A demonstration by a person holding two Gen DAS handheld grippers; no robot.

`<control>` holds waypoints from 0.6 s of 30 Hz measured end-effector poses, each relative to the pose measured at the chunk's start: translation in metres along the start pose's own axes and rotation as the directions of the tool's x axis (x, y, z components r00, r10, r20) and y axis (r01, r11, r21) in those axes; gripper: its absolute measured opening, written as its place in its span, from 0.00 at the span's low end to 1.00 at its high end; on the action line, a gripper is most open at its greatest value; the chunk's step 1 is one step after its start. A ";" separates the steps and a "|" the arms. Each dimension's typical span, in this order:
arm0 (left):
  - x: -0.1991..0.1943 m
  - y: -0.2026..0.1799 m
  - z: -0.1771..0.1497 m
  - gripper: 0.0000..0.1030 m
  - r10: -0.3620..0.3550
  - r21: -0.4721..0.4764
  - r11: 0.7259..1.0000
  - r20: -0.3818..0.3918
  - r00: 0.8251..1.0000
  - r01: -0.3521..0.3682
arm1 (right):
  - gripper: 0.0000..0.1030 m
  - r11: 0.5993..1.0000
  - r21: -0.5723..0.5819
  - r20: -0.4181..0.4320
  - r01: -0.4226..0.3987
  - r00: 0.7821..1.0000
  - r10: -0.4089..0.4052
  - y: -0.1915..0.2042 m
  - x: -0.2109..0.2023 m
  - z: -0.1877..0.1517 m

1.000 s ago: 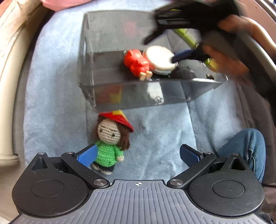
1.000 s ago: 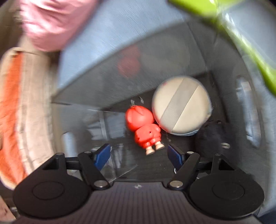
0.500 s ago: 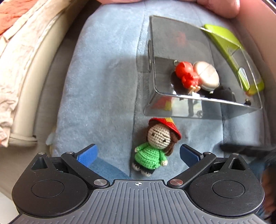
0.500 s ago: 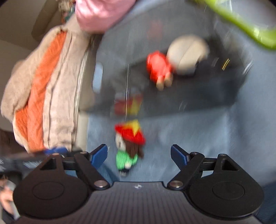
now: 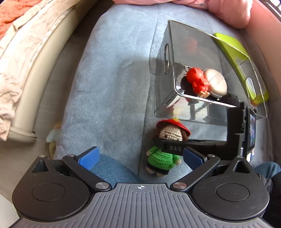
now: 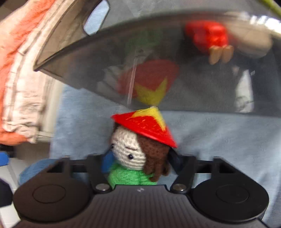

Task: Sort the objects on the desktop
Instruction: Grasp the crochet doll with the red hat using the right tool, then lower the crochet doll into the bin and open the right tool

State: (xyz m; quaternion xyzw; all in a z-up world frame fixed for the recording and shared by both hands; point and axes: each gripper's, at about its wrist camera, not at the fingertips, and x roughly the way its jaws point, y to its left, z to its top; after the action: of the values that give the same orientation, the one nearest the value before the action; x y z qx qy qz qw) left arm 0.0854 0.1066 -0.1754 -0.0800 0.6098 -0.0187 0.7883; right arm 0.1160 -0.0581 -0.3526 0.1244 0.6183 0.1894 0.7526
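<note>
Currently: crocheted doll, green sweater, red conical hat [image 6: 138, 150], upright, between right gripper [image 6: 140, 163] pads, seemingly clasped; smoky transparent bin [image 6: 105, 70] at twelve o'clock. Left gripper [image 5: 140, 157] released.

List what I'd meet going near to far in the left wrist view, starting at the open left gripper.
left gripper → crochet doll, with the right gripper across its neck → clear bin's near wall → red figure inside → pink bedding.
</note>
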 end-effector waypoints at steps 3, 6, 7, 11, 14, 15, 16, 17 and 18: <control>-0.003 -0.001 0.000 1.00 0.010 0.012 1.000 0.003 1.000 -0.010 | 0.54 1.000 -0.018 -0.015 -0.007 1.000 0.006 -0.002 -0.020 -0.005; -0.005 -0.005 0.000 1.00 0.012 0.024 1.000 0.007 1.000 -0.012 | 0.53 0.999 -0.018 -0.052 -0.032 0.998 0.031 -0.013 -0.059 -0.012; -0.004 -0.008 0.001 1.00 0.008 0.030 1.000 0.004 1.000 -0.008 | 0.53 0.999 -0.014 -0.066 -0.043 0.997 0.042 -0.019 -0.074 -0.015; 0.011 -0.031 0.003 1.00 -0.023 0.086 0.996 -0.032 0.999 0.026 | 0.53 0.997 -0.048 0.008 -0.060 0.998 0.061 -0.033 -0.163 -0.007; 0.026 -0.053 0.001 1.00 -0.067 0.135 0.988 -0.071 0.995 0.076 | 0.54 0.997 -0.068 0.141 -0.041 0.989 0.051 -0.030 -0.224 0.022; 0.030 -0.061 0.000 1.00 -0.079 0.150 0.984 -0.084 0.993 0.092 | 0.54 0.997 -0.070 0.181 -0.029 0.983 0.041 -0.028 -0.240 0.034; 0.034 -0.067 -0.003 1.00 -0.087 0.168 0.981 -0.095 0.992 0.102 | 0.54 0.998 -0.070 0.214 -0.006 0.977 0.021 -0.026 -0.249 0.047; 0.037 -0.074 -0.006 1.00 -0.092 0.188 0.976 -0.104 0.990 0.110 | 0.54 0.997 -0.074 0.239 0.027 0.971 -0.008 -0.024 -0.252 0.063; 0.039 -0.081 -0.010 1.00 -0.096 0.207 0.971 -0.112 0.989 0.118 | 0.54 0.996 -0.072 0.249 0.059 0.968 -0.040 -0.023 -0.249 0.080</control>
State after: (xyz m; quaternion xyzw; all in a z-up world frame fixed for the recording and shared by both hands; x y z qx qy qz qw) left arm 0.0914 0.0204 -0.2035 -0.0269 0.6381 -0.1304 0.7584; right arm 0.1566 -0.1838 -0.1258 0.1016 0.5147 0.1779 0.8325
